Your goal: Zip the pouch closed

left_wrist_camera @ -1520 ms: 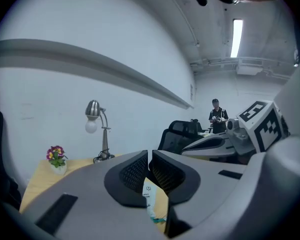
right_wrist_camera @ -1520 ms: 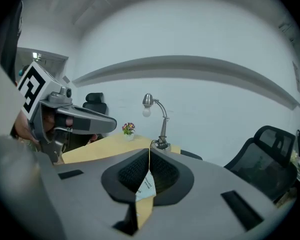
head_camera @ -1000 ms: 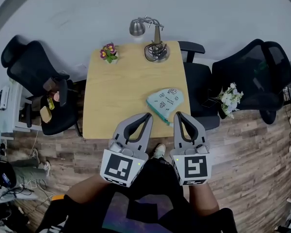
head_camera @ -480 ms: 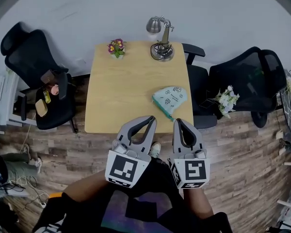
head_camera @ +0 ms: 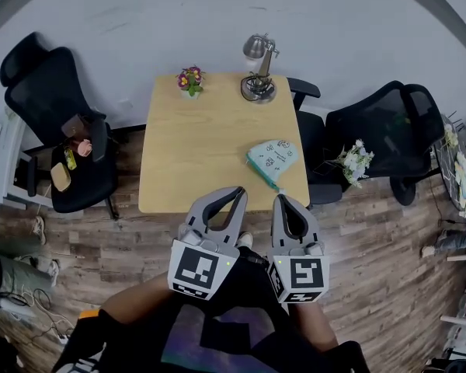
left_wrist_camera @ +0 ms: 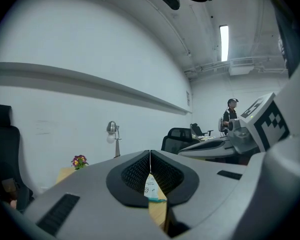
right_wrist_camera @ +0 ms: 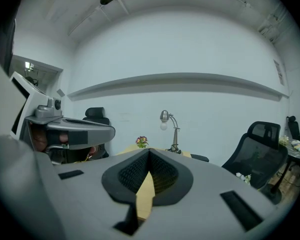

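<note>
From the head view, the pouch (head_camera: 272, 158) lies flat at the counter's (head_camera: 194, 146) four-o'clock corner. It sits at one o'clock from my left gripper (head_camera: 240, 191) and twelve from my right gripper (head_camera: 280, 200); both hang short of the edge. In the left gripper view, my jaws are together and empty, aimed so the pouch shows beyond them. In the right gripper view, my jaws are closed on nothing. I cannot tell whether the pouch is zipped.

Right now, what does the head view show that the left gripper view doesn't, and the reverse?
Head view only: the wooden floor and the white flowers. Left gripper view only: a person standing far back and a ceiling light. Both: the table, lamp, potted flowers, right gripper and pouch. The pouch is whole from above, but only a sliver shows past the left gripper and its closed fingers.
</note>
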`<state>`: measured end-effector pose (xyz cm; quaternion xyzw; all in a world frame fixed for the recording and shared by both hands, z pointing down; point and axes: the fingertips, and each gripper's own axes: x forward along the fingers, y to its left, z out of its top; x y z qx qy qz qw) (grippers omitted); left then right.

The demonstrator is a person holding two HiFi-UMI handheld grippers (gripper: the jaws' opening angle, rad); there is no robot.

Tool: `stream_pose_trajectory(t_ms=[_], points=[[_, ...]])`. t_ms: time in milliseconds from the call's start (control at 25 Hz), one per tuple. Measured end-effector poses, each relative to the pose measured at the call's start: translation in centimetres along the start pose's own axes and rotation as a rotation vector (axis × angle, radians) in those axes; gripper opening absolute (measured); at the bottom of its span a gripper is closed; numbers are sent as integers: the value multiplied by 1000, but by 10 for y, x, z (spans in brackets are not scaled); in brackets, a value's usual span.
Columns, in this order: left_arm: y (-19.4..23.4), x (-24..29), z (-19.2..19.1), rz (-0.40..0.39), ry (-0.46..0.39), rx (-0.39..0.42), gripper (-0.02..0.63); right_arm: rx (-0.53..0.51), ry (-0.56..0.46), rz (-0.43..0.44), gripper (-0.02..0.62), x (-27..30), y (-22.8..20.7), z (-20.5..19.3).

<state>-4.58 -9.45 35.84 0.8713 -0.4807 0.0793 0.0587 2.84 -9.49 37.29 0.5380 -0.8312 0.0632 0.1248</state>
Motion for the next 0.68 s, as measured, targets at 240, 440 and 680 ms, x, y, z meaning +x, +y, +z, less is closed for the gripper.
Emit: stream_pose_trajectory(t_ms=[240,440,680], points=[[14,-17,-11,15,-1,20,12,8,-3,1,15,-1,20,-12],[23,-28,-9,13,-34,34,12,-13,5,-7,15,2,36,-9],[21,-28,-10,-16,-30,28,12,-19,4,-33,15,1,40,-5]])
